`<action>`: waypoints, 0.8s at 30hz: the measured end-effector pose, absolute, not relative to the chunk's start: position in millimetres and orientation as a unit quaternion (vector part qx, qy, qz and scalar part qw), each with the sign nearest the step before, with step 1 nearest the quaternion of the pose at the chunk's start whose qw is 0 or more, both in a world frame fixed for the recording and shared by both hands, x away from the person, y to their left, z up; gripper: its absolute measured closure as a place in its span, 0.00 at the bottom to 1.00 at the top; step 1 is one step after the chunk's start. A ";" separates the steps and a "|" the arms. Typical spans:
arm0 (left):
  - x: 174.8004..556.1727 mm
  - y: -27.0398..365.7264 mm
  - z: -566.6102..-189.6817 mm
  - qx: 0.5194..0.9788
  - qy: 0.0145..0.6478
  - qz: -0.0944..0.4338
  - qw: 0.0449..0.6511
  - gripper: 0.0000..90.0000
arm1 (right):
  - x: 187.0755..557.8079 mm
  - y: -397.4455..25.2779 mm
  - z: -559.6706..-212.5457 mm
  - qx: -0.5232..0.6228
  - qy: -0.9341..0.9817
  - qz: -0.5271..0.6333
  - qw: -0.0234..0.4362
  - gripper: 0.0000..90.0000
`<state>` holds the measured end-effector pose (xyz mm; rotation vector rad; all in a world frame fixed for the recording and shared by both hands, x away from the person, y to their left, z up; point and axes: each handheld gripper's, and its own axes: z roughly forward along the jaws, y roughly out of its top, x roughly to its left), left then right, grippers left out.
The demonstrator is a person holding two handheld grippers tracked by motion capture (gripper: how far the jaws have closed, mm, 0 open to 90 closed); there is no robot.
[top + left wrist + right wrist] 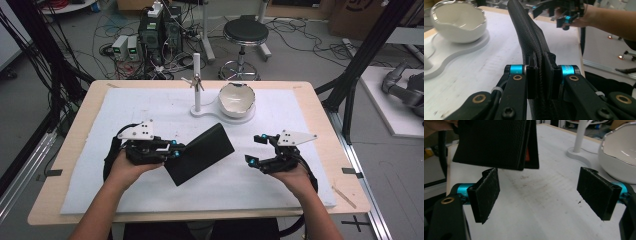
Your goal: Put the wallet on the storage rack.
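A black, grained-leather folded wallet (200, 152) hangs clear of the tabletop (300, 90), pinched at 1 end by the left hand-held gripper (172, 149), whose 2 jaws are pressed flat against its faces. In the left gripper view the wallet (531, 40) stands on edge and bows sideways as it runs away from the jaws, so it looks soft and pliable rather than stiff, and probably light. Its textured skin should give the pads decent bite.

The right hand-held gripper (256, 150) waits well apart to the right, jaws spread wide with nothing between them. From its own view the wallet's free end (499, 143) sits above and beyond the left jaw, showing 2 layered flaps and a sliver of orange lining at the seam.

A sensible second hold would be on that free end, across 1 flap near its edge; gripping both flaps would keep it folded. Behind, a white egg-shaped bowl (236, 99) and a white post (196, 80) share a white base.
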<state>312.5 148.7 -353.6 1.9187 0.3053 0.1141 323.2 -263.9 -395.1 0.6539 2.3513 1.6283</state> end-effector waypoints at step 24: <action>305.4 124.9 -354.3 0.816 -0.008 0.028 0.577 0.90 | 321.0 -224.7 -387.4 0.093 0.804 0.587 -0.026 0.56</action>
